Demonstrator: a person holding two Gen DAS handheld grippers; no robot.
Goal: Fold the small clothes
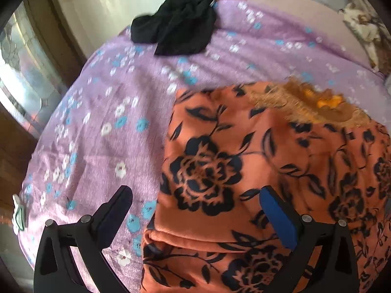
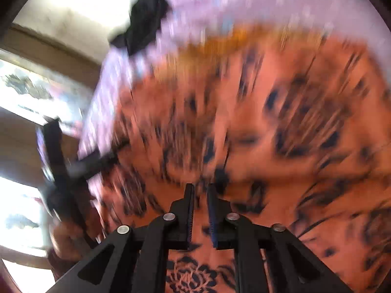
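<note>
Lilac bedding (image 1: 97,112) printed with small white and blue flowers covers the bed and carries all the work. Nearest, the left gripper (image 1: 195,202) hangs with its fingers spread wide over the bedding and the near left edge of the orange garment (image 1: 220,146), holding nothing. The right gripper (image 2: 200,190) sits above the same garment (image 2: 268,122), its fingers drawn almost together with a narrow gap; no cloth is visibly pinched. The garment, orange with black flowers, lies partly folded toward the bed's near right side. It appears soft, light and limp, so take hold at a doubled edge or corner. Farther off, a crumpled black garment (image 1: 176,22) rests near the bed's far edge.
</note>
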